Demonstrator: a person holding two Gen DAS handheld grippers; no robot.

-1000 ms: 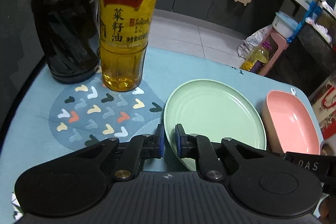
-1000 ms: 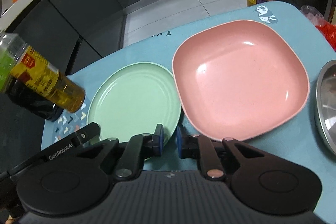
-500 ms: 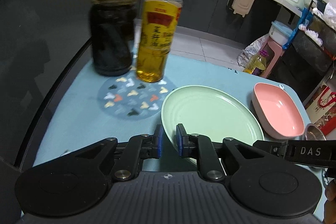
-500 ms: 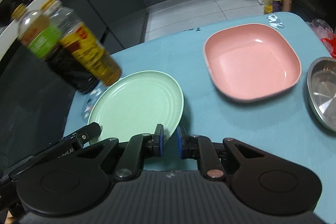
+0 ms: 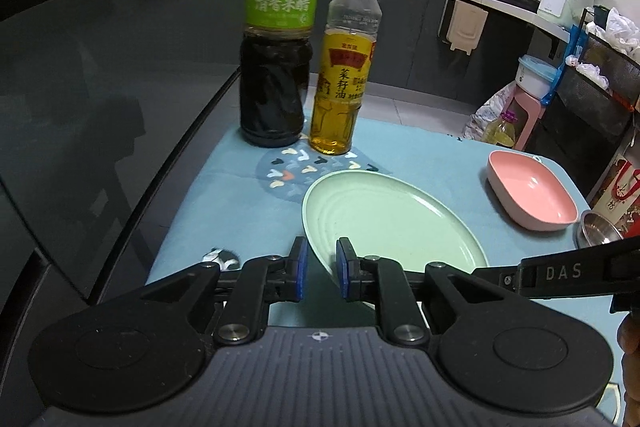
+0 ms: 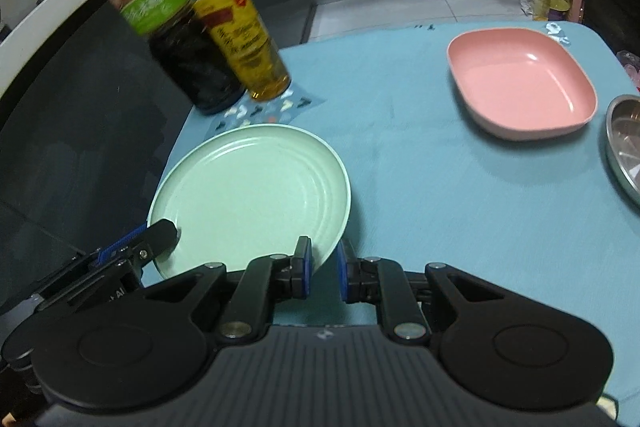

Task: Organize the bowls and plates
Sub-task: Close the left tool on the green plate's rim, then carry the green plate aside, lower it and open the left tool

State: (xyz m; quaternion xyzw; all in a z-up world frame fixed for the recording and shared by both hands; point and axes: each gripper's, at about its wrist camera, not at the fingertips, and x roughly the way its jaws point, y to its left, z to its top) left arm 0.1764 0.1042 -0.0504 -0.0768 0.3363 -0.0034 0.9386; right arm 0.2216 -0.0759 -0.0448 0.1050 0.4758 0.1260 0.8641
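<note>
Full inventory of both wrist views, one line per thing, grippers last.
plate: 1, light green, near left of the table, rim between both grippers' jaws
bowl: 1, pink, squarish, far right of the table
metal bowl: 1, steel, right edge, partly cut off
bottles: 2, dark liquid with green label and amber oil, far left on the mat
mat: 1, blue with small marks, under the bottles
tablecloth: 1, light blue
oil jug: 1, yellow, on the floor beyond the table
left gripper: 1, black, blue pads, shut on the plate rim
right gripper: 1, black, shut on the plate rim
</note>
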